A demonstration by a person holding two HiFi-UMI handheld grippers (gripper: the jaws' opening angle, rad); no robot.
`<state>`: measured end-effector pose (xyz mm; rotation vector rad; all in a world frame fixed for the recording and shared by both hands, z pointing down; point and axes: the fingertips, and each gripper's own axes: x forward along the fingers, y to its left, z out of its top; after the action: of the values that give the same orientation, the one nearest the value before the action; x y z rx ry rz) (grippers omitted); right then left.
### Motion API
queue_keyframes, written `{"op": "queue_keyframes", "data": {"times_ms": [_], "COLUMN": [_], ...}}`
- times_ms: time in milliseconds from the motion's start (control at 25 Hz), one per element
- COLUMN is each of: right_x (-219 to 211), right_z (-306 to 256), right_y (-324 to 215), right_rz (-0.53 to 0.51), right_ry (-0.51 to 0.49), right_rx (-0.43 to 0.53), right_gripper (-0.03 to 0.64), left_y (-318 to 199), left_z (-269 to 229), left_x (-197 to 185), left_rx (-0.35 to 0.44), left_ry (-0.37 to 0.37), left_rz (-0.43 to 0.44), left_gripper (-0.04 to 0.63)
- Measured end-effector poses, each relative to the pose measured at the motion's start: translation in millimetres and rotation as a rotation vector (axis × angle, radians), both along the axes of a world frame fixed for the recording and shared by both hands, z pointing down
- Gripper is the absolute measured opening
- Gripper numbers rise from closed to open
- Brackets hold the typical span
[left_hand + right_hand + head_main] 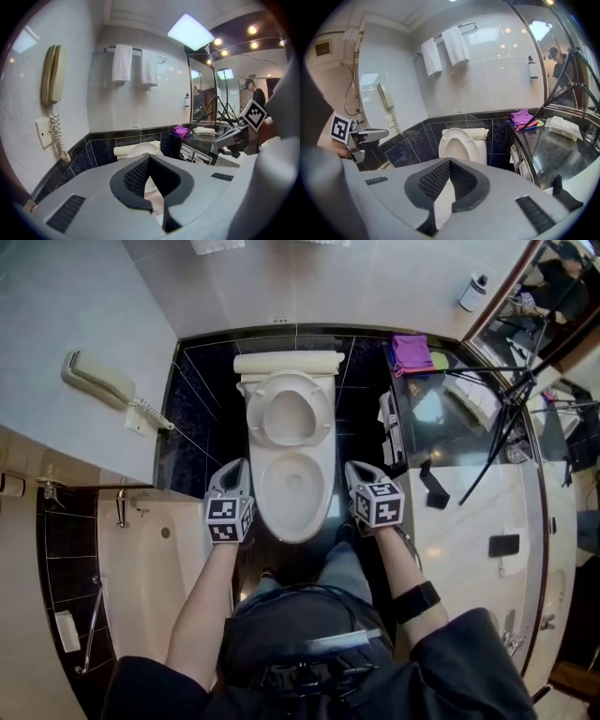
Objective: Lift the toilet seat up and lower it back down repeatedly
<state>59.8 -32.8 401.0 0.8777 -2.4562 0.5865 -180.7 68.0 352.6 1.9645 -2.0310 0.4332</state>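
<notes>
The seat (289, 413) stands raised — a lift is done, lowering is left. Left gripper (234, 470) and right gripper (356, 470) flank the bowl (265, 493) — jaws pressed together, holding nothing.

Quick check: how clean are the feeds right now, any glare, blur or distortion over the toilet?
Head view: sharp and evenly lit, raised toilet seat clear; bright reflections only on the dark counter. Left gripper view: heavy fisheye, ceiling light blown out, left hand-held gripper hides most of the seat. Right gripper view: fisheye bends the wall, seat sharp.
</notes>
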Motion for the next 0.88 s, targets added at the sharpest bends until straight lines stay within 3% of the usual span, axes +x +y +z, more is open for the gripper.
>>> {"op": "queue_keyframes", "data": {"times_ms": [440, 880], "right_x": [13.0, 44.5], "right_z": [-25.9, -11.3], "right_y": [57.4, 81.5], "right_rz": [0.059, 0.128], "right_ry": [0.011, -0.006], "right_rx": [0.046, 0.009], "right_gripper": [0.017, 0.017], "left_y": [53.0, 79.4], "left_z": [-10.5, 1.6], "left_x": [14.7, 27.6], "left_rx": [0.038, -0.005], "left_ry": [0.034, 0.004], "left_rz": [0.090, 0.125], "left_gripper": [0.000, 0.000]}}
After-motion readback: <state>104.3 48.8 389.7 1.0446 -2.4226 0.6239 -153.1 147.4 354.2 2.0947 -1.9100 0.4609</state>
